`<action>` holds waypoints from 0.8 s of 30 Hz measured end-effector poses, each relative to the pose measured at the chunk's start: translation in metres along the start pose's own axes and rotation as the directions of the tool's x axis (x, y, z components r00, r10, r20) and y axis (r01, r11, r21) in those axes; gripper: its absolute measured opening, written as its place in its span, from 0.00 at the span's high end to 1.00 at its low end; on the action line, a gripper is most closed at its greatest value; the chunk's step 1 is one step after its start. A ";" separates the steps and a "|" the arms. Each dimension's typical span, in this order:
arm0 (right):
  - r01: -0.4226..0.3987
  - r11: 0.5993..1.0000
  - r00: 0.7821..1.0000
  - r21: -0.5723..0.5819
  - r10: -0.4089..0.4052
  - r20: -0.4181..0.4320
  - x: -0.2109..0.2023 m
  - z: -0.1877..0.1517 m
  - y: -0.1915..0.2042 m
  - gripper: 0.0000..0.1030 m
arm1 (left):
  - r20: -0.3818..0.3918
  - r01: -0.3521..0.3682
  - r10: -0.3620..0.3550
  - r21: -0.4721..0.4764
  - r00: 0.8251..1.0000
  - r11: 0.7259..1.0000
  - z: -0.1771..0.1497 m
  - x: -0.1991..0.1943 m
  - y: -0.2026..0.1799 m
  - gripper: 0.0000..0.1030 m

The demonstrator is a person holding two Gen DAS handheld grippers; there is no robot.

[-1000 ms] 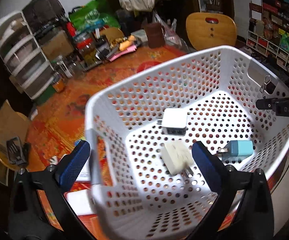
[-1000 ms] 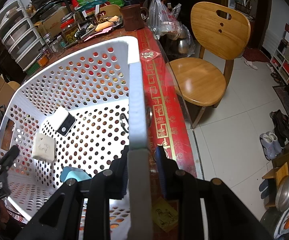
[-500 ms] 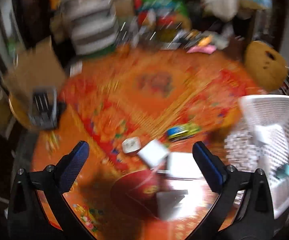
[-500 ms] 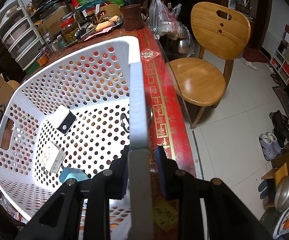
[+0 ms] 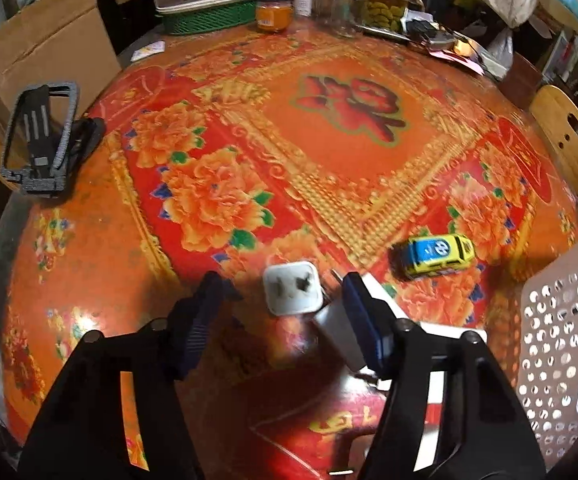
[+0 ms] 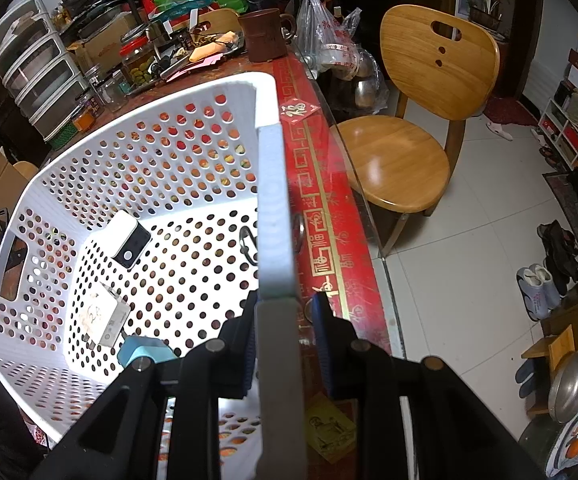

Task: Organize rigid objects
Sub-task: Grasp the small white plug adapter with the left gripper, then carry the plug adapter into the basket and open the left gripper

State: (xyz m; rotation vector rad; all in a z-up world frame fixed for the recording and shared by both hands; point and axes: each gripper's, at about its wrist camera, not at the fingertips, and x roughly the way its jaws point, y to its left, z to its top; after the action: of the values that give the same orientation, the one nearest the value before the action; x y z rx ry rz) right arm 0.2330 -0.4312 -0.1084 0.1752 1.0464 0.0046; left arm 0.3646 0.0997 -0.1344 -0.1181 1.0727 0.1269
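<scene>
My left gripper (image 5: 279,298) is open just above the red tablecloth, its fingers on either side of a white square plug adapter (image 5: 293,289). A second white charger (image 5: 339,332) lies right behind the right finger. A yellow and blue toy car (image 5: 435,257) sits to the right. My right gripper (image 6: 287,332) is shut on the rim of the white perforated basket (image 6: 273,184). Inside the basket lie a white and black charger (image 6: 129,238), a white adapter (image 6: 103,314) and a light blue charger (image 6: 145,352). The basket's corner shows in the left wrist view (image 5: 565,320).
A black phone stand (image 5: 41,140) sits at the table's left edge beside a cardboard box (image 5: 45,48). Jars (image 5: 385,4) and a green tray (image 5: 209,20) line the far side. A wooden chair (image 6: 417,120) stands to the right of the table.
My left gripper left the basket, swung left over the table and came down around the white plug adapter. The adapter dropped in the basket has settled. My right gripper kept its hold.
</scene>
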 end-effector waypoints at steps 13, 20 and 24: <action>0.003 1.000 1.000 -0.002 -0.003 -0.002 0.000 0.000 -0.001 0.77 | -0.018 -0.022 0.022 -0.023 1.000 0.999 0.001 0.009 -0.001 0.75; 0.003 1.000 1.000 -0.004 -0.003 -0.002 0.000 0.000 -0.001 0.77 | 0.030 -0.015 0.015 0.023 0.999 1.000 0.005 -0.021 -0.008 0.75; 0.002 1.000 1.000 -0.007 -0.002 -0.002 0.000 0.000 0.000 0.77 | 0.079 0.007 -0.017 0.120 0.997 0.993 0.010 -0.058 -0.030 0.75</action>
State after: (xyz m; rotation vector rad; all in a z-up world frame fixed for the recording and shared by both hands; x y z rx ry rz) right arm 0.2327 -0.4315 -0.1082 0.1674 1.0482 0.0066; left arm 0.3506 0.0687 -0.0782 -0.0112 0.9971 0.0553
